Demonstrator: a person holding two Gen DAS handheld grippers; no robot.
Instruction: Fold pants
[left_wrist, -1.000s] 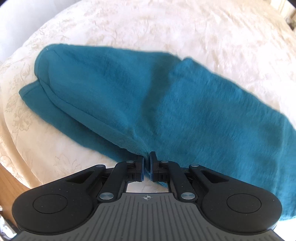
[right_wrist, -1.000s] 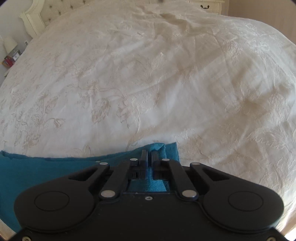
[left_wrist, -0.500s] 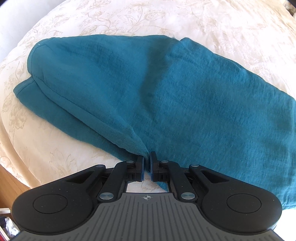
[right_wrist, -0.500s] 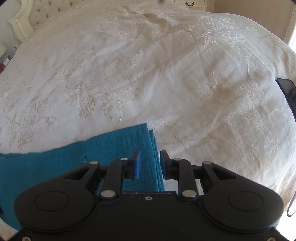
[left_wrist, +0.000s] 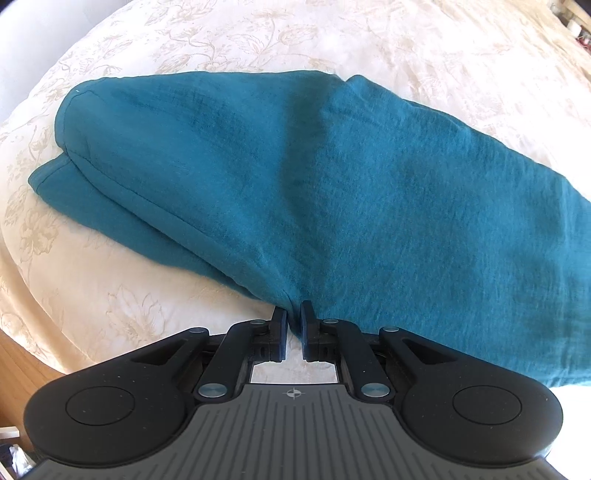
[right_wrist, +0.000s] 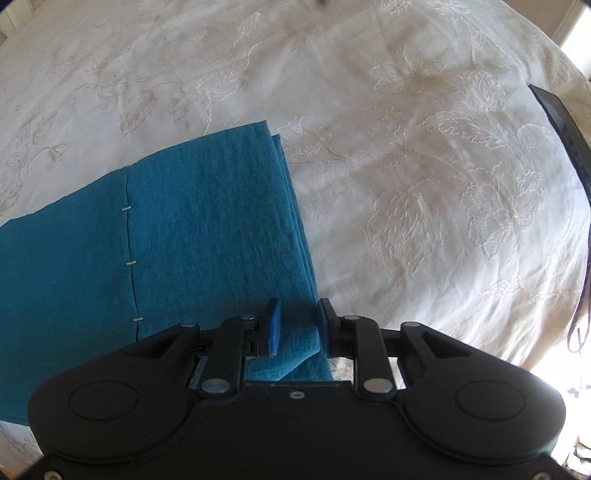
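Observation:
Teal pants (left_wrist: 332, 184) lie folded lengthwise on a cream embroidered bedspread (left_wrist: 258, 33). My left gripper (left_wrist: 294, 314) pinches their near edge, where the cloth gathers into a point between the nearly shut pads. In the right wrist view the hem end of the pants (right_wrist: 203, 229) lies flat with its layers stacked, a stitched seam line running across it. My right gripper (right_wrist: 298, 306) stands over the hem's near right corner. Its jaws are apart and closing, with the cloth edge between the pads but not pressed.
The bedspread (right_wrist: 406, 184) stretches far beyond the pants. A dark flat object (right_wrist: 561, 125) lies at the right edge of the bed. A strip of wood (left_wrist: 14, 365) shows below the bed's edge at the lower left.
My right gripper's jaws went from shut to apart, letting go of the hem, and much more of the hem end now shows in its view. The left gripper keeps its pinch, its jaws slightly wider.

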